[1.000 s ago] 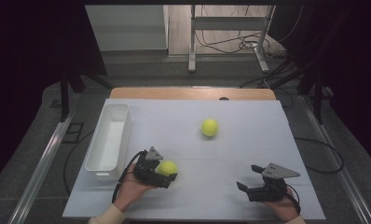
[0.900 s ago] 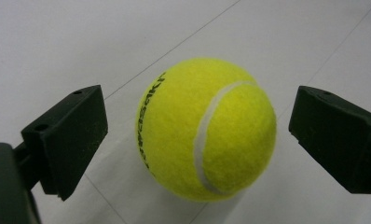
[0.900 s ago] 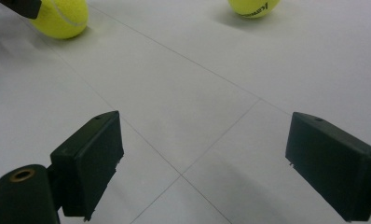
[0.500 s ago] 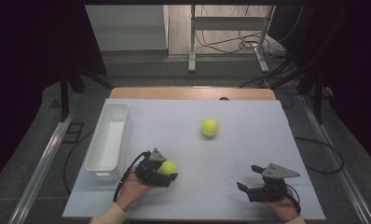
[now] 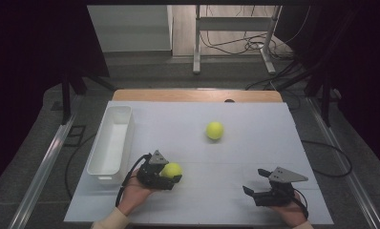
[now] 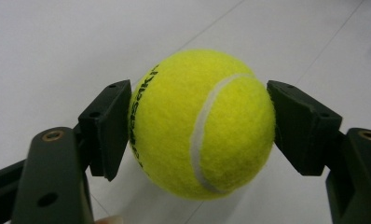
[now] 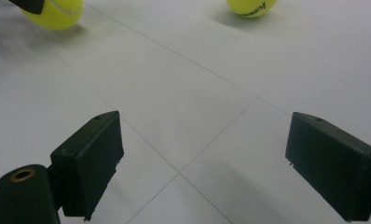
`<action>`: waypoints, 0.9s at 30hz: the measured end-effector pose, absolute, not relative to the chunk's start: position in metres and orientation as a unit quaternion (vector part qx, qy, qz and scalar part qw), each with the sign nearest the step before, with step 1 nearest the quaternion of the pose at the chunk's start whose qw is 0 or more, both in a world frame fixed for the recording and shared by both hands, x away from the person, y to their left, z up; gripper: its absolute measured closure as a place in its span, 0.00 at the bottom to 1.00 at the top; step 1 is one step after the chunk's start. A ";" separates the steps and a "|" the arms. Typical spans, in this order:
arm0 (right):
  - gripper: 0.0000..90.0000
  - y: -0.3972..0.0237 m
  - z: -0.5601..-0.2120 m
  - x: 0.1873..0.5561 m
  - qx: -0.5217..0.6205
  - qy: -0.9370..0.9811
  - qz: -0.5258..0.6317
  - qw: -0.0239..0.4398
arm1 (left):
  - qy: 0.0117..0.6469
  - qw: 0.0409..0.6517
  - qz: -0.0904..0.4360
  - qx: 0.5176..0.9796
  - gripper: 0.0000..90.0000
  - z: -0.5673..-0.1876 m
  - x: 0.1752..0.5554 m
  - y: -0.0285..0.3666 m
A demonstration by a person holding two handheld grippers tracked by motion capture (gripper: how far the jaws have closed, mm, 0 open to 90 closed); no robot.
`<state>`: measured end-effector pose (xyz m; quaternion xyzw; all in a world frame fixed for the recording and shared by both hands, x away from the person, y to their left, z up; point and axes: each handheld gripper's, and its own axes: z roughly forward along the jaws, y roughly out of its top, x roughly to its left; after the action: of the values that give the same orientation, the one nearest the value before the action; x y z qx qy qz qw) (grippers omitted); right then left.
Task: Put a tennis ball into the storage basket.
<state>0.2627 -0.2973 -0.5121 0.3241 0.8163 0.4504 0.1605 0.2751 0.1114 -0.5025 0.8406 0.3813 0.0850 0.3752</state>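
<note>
Yellow-green felt, white seam, black lettering: tennis ball (image 6: 202,123), one of two, clamped between both pads of left gripper (image 5: 165,175), jaws just closed on it. Right gripper (image 5: 258,183) spread wide, nothing between jaws, bare white table (image 5: 255,138) ahead. Second ball (image 5: 215,130) farther out, well apart. One white bin (image 5: 110,143) just beside left gripper, toward table's left edge.
</note>
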 end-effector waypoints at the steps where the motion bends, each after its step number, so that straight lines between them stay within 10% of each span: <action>1: 0.13 -0.297 -0.512 0.263 0.324 0.817 0.450 0.160 | 0.381 0.381 0.088 0.838 0.30 -0.501 0.275 0.112; 27: 0.13 -0.298 -0.512 0.262 0.324 0.815 0.452 0.164 | 0.371 0.453 0.102 0.804 0.30 -0.474 0.264 0.126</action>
<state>0.2621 -0.2980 -0.5117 0.3237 0.8148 0.4522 0.1639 0.2644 0.1259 -0.4740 0.8043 0.3706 0.1016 0.4532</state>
